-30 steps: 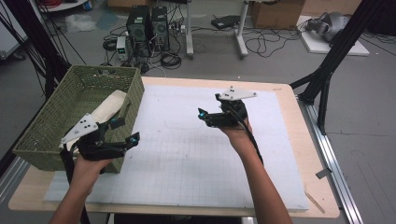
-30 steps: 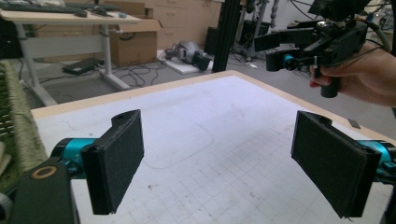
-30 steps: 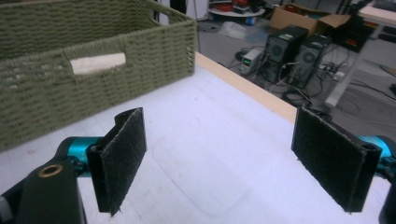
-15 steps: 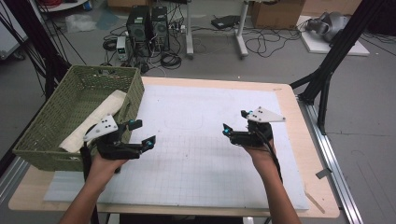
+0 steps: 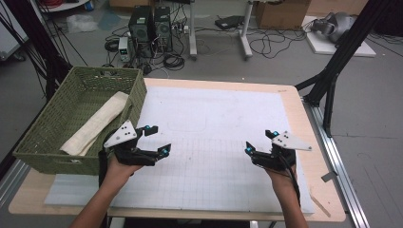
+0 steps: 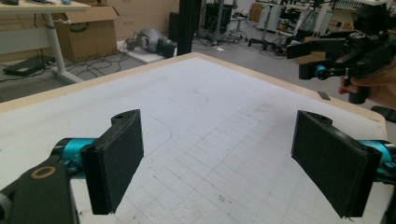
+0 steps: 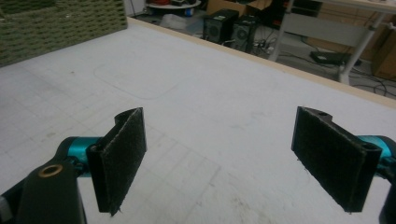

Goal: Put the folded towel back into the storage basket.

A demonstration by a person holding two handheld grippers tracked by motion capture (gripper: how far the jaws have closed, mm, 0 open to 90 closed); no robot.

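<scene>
Folded cream cloth [image 5: 95, 124] is lying lengthwise inside the green woven basket [image 5: 52, 124], which is sitting on the desk's left edge and overhanging it a little. Just right of the basket's near corner, the left gripper [image 5: 157, 140] is hovering over the white gridded mat [image 5: 209, 118]; its fingers [image 6: 116, 163] are standing wide apart, holding nothing and touching nothing. Across the mat, near the desk's right edge, the right gripper [image 5: 259, 142] is hovering too, its fingers [image 7: 119, 156] likewise spread wide and empty. Both grippers are well apart from each other and pointing roughly toward the desk's far side. The mat is covering most of the wooden desk [image 5: 304, 111] and carrying a faint rounded outline near its middle. Beyond the far edge, two computer towers [image 5: 151, 23], loose cables and a cardboard box [image 5: 280, 12] are sitting on the grey floor.
</scene>
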